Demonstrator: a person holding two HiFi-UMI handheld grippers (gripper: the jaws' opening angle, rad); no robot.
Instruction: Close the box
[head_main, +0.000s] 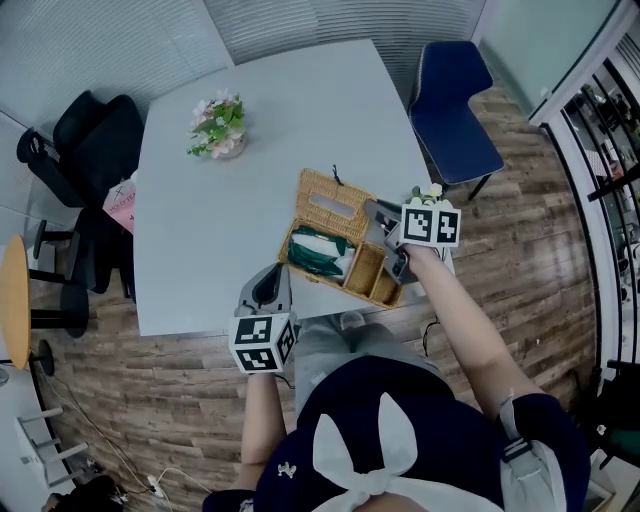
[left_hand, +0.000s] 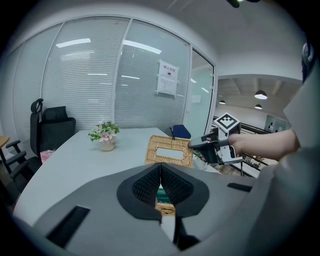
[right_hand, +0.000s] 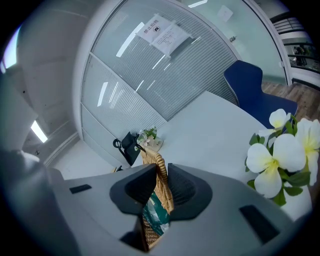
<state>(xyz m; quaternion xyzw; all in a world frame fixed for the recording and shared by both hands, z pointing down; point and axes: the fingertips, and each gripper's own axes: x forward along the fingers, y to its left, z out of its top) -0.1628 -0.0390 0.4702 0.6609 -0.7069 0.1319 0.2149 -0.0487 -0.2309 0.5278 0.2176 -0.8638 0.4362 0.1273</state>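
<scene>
A wicker box (head_main: 362, 272) stands near the front edge of the grey table (head_main: 200, 230), with a green packet (head_main: 318, 250) in its left part. Its wicker lid (head_main: 334, 205), which has an oblong slot, stands raised behind it. My right gripper (head_main: 380, 213) is shut on the lid's right edge; in the right gripper view the wicker lid (right_hand: 152, 158) runs between the pads of that gripper (right_hand: 161, 179), above the green packet (right_hand: 155, 215). My left gripper (head_main: 270, 288) hovers just left of the box, shut and holding nothing. In its own view the left gripper (left_hand: 160, 172) points at the lid (left_hand: 169, 150).
A pot of pink flowers (head_main: 218, 125) sits at the table's far left. White artificial flowers (right_hand: 280, 160) lie close beside my right gripper. A black office chair (head_main: 90, 150) stands left of the table, a blue chair (head_main: 455, 105) at the far right.
</scene>
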